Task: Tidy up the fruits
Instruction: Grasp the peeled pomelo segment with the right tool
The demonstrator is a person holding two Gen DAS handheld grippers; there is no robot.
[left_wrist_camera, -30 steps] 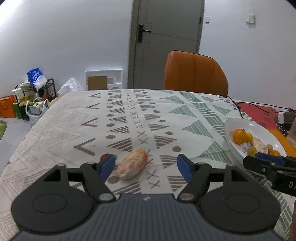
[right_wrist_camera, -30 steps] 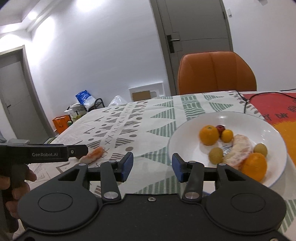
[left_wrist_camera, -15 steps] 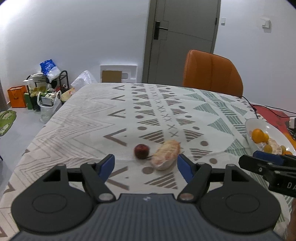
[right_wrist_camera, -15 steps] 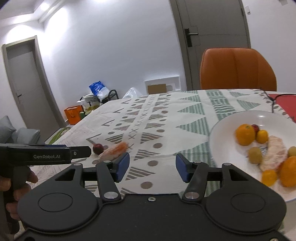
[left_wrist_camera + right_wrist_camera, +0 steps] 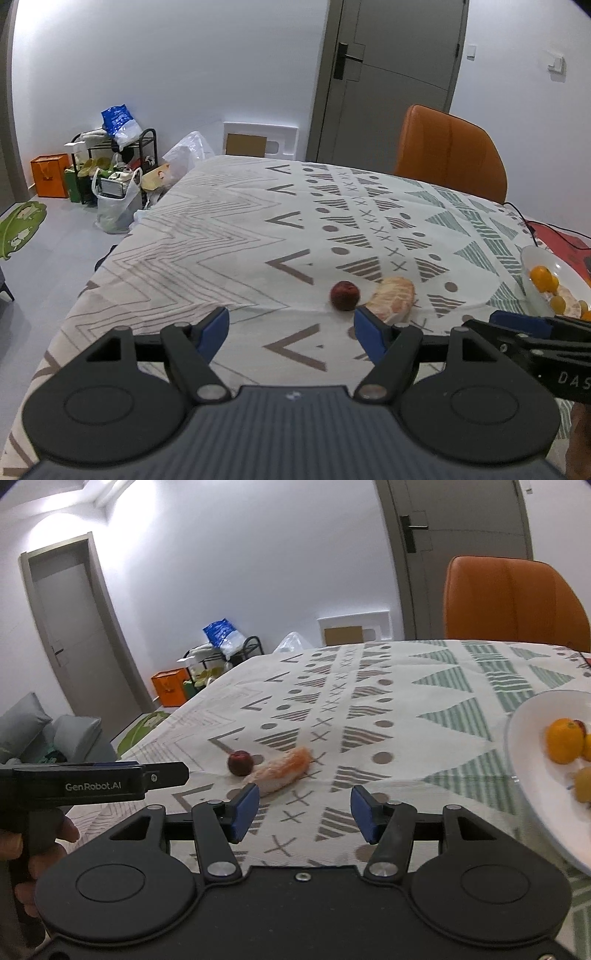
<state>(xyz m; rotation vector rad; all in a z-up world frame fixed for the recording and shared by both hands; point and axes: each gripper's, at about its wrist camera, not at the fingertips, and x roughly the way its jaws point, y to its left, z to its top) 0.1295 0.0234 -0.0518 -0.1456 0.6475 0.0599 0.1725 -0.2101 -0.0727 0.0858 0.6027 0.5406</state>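
Two fruits on the cloth [image 5: 236, 236], perhaps five in the plate [image 5: 532, 775].

Since 1 second ago the left gripper [image 5: 291, 334] has pulled back; peeled citrus [image 5: 392, 299] sits right of centre, red fruit [image 5: 344, 295] now visible.

You are working in even, bright indoor light, with glare glowing on the ceiling [image 5: 99, 502]. Fisheye bending is curving the door [image 5: 388, 77], and the plate [image 5: 535, 794] is blurring slightly.
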